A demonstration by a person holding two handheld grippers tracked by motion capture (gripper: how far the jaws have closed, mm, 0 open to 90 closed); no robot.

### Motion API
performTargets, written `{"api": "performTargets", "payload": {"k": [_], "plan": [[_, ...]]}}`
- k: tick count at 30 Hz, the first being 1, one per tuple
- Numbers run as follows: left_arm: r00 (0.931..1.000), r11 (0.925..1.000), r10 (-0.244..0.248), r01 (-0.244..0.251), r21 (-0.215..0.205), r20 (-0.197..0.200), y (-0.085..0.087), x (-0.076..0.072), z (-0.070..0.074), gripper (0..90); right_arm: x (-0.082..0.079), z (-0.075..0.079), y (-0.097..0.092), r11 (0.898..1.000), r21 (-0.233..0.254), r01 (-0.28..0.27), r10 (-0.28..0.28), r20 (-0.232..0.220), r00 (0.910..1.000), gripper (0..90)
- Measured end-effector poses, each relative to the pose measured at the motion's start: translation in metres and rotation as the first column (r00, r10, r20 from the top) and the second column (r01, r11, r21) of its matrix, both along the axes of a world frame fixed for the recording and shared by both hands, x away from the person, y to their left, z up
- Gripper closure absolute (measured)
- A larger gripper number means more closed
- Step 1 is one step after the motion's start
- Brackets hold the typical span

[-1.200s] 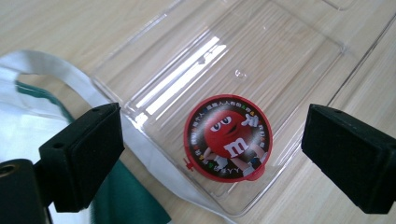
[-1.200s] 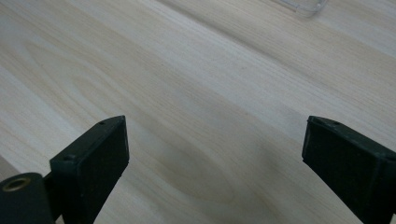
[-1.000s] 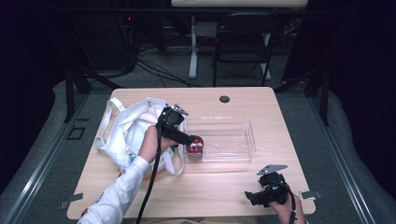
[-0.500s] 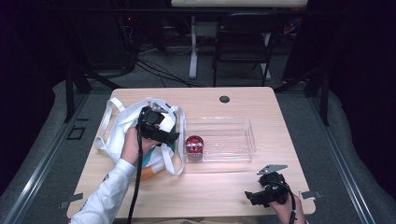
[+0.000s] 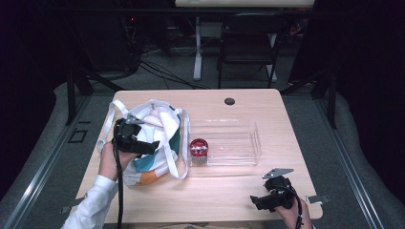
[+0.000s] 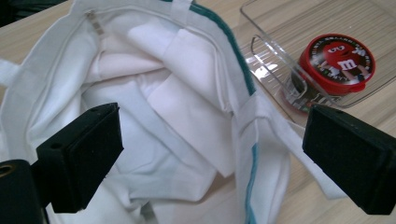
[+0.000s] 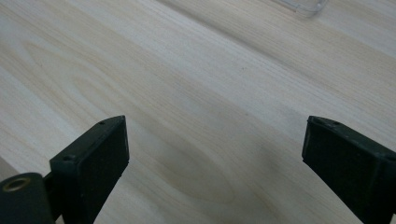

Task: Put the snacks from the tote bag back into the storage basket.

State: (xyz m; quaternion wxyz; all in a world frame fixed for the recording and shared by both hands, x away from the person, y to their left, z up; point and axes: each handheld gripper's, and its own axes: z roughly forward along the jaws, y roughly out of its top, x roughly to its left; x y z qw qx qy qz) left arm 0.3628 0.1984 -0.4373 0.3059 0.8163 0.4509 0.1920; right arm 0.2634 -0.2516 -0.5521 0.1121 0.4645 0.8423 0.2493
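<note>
M&M's art on red lid of small tub: red M&M character + white "m", rim text too small to read. Tub sits in clear plastic tray, at its left end, just beside tote bag. Bag mouth open, white lining folds inside, contents can't tell. Left gripper over bag mouth, jaws wide apart, nothing clamped. Right gripper jaws apart, empty, over bare table.

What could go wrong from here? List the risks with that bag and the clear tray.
1. The left gripper hangs open over the white bag's mouth; closing there may pinch loose lining rather than anything inside.
2. A bag strap lies against the clear tray; tugging the bag could drag the tray and the red candy tin.
</note>
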Motion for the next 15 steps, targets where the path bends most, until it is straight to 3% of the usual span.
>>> {"api": "performTargets", "payload": {"k": [10,13,15], "plan": [[0.9977,0.9981,0.061,-0.061,0.009,-0.03,0.04,-0.028,-0.015,0.1,0.0,0.0,0.001,1.0,0.004,-0.002,0.002,-0.001,1.0,6.8],[0.9955,0.9948,0.093,-0.093,0.042,-0.015,0.052,-0.04,-0.02,0.1,0.0,0.0,0.001,1.0,-0.006,-0.005,0.005,-0.002,1.0,6.8],[0.9945,0.994,0.103,-0.102,0.039,-0.017,0.055,-0.042,-0.022,0.1,-0.001,0.0,0.002,1.0,-0.005,-0.003,0.003,0.001,1.0,6.8]]}}
